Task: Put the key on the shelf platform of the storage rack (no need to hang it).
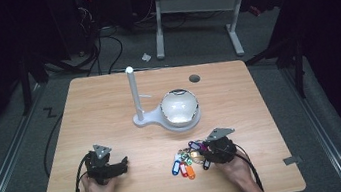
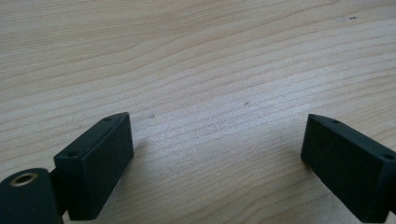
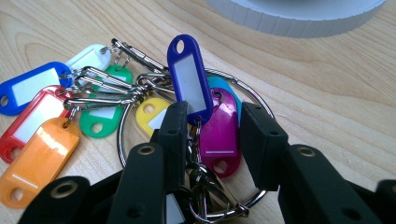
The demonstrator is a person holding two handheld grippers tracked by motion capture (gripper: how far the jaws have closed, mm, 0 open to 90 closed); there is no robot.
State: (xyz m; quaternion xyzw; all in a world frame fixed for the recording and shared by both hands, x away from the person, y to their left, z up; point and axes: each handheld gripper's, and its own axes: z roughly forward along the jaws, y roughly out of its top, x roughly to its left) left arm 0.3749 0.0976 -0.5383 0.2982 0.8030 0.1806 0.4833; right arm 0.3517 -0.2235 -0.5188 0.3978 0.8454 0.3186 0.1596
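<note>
Gleaming bowl (image 1: 179,107) on white stand (image 1: 147,117)

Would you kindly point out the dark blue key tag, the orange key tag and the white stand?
dark blue key tag (image 3: 188,80): right gripper view, its white label.
orange key tag (image 3: 39,156): right gripper view, its middle.
white stand (image 1: 134,93): high view, its upright post.

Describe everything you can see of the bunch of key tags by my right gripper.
The bunch of key tags lies flat on the wooden table: glossy plastic tags in blue, red, orange, green, white, yellow, magenta and dark blue, clipped by small metal clasps to one large metal ring. The right gripper straddles the ring; its jaws flank the raised dark blue tag, one touching its edge.
</note>
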